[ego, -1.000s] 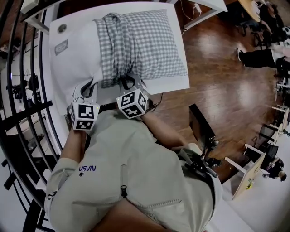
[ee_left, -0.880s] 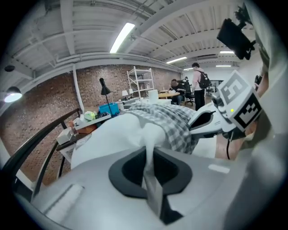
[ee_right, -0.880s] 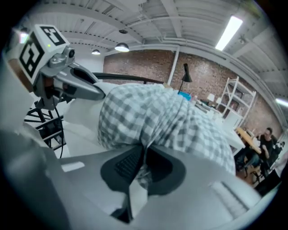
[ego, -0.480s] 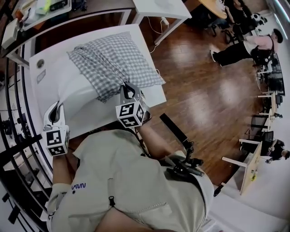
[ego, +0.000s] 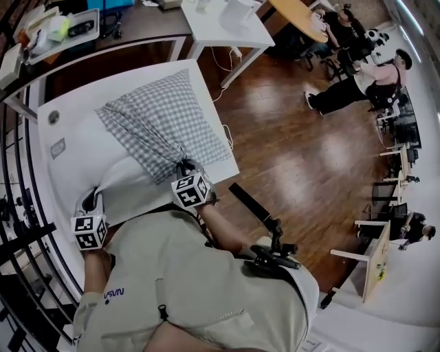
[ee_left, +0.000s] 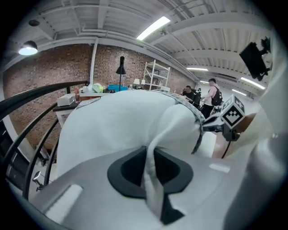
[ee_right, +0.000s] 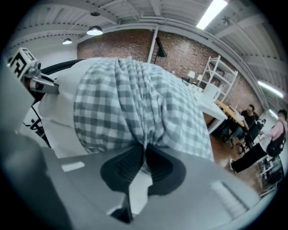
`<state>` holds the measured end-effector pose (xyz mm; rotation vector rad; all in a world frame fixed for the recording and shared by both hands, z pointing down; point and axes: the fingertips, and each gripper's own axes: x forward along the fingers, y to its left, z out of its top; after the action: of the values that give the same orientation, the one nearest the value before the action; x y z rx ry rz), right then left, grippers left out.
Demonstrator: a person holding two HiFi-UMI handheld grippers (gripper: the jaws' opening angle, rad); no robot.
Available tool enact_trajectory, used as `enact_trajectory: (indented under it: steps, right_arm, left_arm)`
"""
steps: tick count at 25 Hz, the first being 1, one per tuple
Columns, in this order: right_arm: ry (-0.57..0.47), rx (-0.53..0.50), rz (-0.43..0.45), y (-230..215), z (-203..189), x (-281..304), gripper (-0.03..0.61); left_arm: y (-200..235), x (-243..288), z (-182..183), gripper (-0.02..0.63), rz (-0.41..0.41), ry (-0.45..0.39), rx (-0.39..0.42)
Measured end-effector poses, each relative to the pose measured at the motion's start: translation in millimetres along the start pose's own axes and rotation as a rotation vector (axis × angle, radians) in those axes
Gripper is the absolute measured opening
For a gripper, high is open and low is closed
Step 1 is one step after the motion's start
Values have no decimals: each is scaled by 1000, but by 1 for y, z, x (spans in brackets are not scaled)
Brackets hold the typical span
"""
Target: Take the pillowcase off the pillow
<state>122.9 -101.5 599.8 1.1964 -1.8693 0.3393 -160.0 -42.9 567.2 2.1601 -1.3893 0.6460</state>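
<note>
A white pillow (ego: 89, 155) lies on the white table (ego: 55, 127), its right part still inside a grey-checked pillowcase (ego: 161, 127). My left gripper (ego: 91, 199) is at the pillow's near left corner, shut on a fold of the white pillow (ee_left: 117, 121), which runs between its pads (ee_left: 148, 159). My right gripper (ego: 184, 167) is at the pillowcase's near edge. Its jaws have just been closing, and bunched checked cloth (ee_right: 135, 103) is pinched between them (ee_right: 144, 157). Bare pillow (ee_right: 63, 112) shows left of the cloth.
A black railing (ego: 20, 227) curves along the table's left side. Wooden floor (ego: 295, 151) spreads to the right. More white tables (ego: 220, 20) stand at the back, and people (ego: 350, 82) are at the far right. A black folding device (ego: 265, 230) is by my hip.
The left gripper has swung out to the left, away from the right one, drawing the white pillow with it. More bare pillow shows now. The right gripper stays at the pillowcase's near edge.
</note>
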Motion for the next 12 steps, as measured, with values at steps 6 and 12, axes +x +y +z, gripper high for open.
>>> enact_trajectory:
  steps: [6,12]
  right_arm:
    - [-37,-17,134,-3,18,-38,128]
    - [-319,-54,259,1,97,-96,132]
  left_arm:
    - [-43,-29,23,144,-176,42,99]
    - [-73,-52,87,146,-354,-66,227]
